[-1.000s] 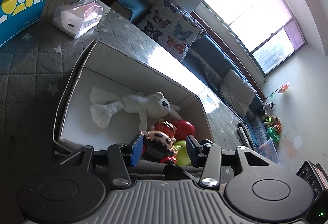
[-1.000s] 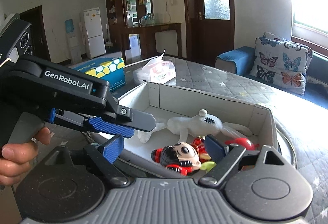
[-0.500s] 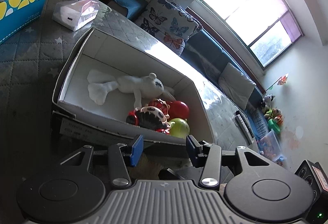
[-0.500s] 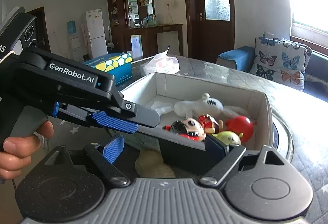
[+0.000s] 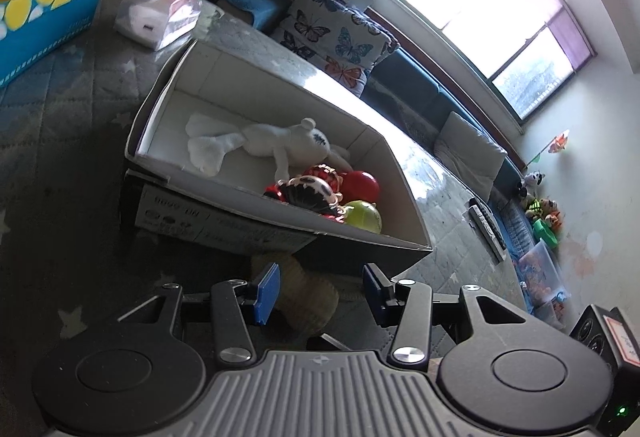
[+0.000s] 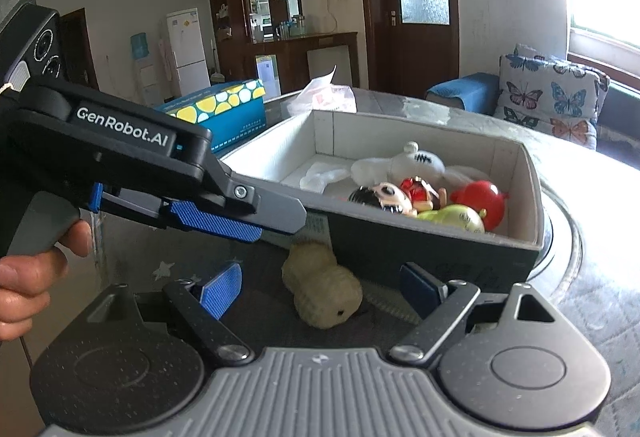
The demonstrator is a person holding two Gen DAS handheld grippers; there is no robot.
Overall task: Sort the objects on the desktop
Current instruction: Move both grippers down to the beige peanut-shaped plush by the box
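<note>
Left wrist view: my left gripper (image 5: 320, 291) has its jaws spread, the 2 blue pads standing on either side of a yellowish plush toy (image 5: 306, 299) that lies on the quilted tabletop (image 5: 60, 125) just in front of the cardboard box (image 5: 224, 225). Whether either pad touches the plush I cannot tell.

Right wrist view: my right gripper (image 6: 320, 291) is likewise spread wide and holds nothing — the same plush toy (image 6: 322, 285) lies between and just beyond its fingertips, close against the dark outer wall of the box (image 6: 420, 249). My left gripper (image 6: 224, 219) enters from the left, its fingers above the plush, held by a hand (image 6: 28, 277).

Box contents (both views): a white stuffed animal (image 5: 272, 145) lies along the floor; at the nearer end are clustered a black-haired doll figure (image 5: 310, 191), a red ball-like toy (image 5: 362, 187) and a yellow-green one (image 5: 362, 217).

Beyond the box on the table: a blue tissue box with yellow spots (image 5: 44, 5) and a plastic-wrapped pack (image 5: 158, 17).
</note>
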